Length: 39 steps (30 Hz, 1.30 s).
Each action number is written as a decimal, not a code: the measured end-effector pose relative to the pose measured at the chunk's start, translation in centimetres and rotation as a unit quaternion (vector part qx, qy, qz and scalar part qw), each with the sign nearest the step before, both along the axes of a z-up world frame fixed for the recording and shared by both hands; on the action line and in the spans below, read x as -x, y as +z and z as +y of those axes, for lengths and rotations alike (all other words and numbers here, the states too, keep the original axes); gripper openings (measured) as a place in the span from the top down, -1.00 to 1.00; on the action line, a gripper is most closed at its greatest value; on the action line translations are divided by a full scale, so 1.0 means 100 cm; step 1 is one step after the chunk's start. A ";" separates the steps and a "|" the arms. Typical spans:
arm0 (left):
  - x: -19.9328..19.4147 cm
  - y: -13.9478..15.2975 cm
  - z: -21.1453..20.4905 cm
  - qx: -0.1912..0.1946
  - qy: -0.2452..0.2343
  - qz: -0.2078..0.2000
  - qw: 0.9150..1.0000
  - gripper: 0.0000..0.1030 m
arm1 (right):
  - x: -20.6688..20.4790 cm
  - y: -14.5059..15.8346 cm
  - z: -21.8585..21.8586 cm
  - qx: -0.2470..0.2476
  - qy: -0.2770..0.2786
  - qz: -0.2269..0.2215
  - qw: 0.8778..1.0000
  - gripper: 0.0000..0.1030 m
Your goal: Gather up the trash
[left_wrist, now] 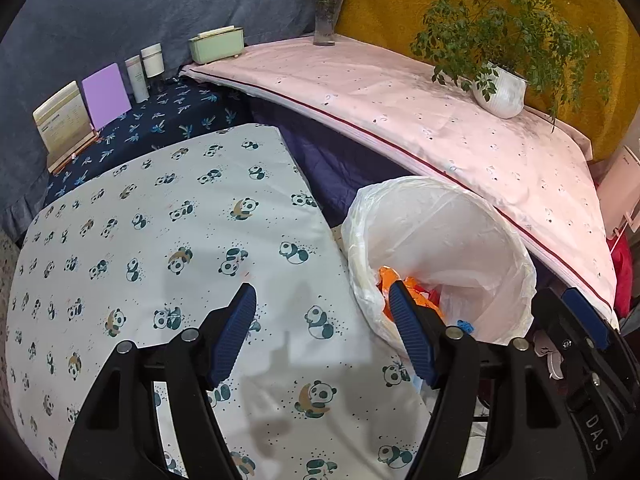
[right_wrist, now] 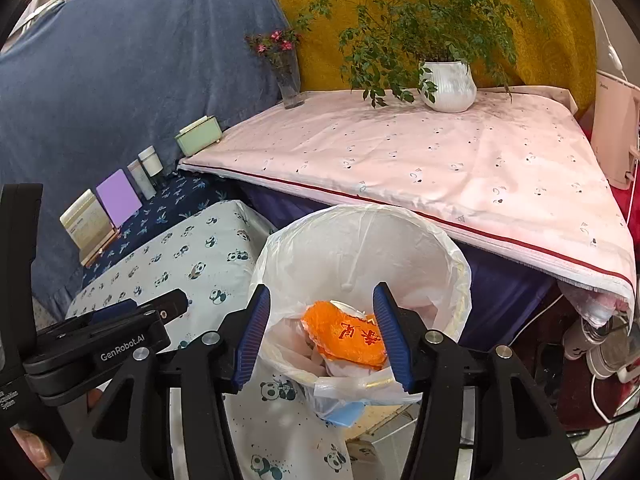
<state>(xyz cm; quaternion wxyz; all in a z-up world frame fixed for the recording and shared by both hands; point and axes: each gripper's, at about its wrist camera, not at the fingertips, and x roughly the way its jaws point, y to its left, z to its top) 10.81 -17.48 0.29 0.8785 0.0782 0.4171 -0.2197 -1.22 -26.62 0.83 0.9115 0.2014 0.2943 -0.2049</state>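
Orange wrapper (right_wrist: 347, 338) lies in the bin (right_wrist: 460, 264) below the released right claw (right_wrist: 320, 334).

Both handheld grippers point forward and down, side by side. The left gripper (left_wrist: 322, 304) has its blue-padded jaws spread wide with nothing between them. The right gripper (right_wrist: 320, 304) holds its jaws parted too, gripping nothing.

A panda-print counter (left_wrist: 160, 264) lies bare. Behind it, a navy leaf-print ledge (left_wrist: 168, 120) bears a card stand (left_wrist: 64, 128), a purple card (left_wrist: 106, 96) and two jars (left_wrist: 146, 68). The pink-clothed counter (right_wrist: 420, 168) carries a flower vase (right_wrist: 290, 80), a potted plant (right_wrist: 448, 84) and a green box (right_wrist: 199, 134).
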 end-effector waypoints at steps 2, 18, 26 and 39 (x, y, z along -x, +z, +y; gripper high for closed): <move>0.001 -0.001 0.003 -0.001 0.002 0.000 1.000 -0.27 | 0.000 0.000 0.002 0.001 0.001 0.002 1.000 -0.03; 0.008 -0.016 0.022 -0.018 0.013 -0.017 1.000 -0.52 | 0.003 -0.010 0.019 0.020 0.003 0.027 0.999 -0.33; 0.008 -0.039 0.028 -0.038 0.025 -0.016 0.999 -0.61 | 0.005 -0.028 0.022 0.031 -0.011 0.051 0.998 -0.53; 0.018 -0.069 0.028 -0.062 0.031 -0.046 0.997 -0.75 | 0.021 -0.054 0.015 0.054 -0.047 0.062 0.996 -0.87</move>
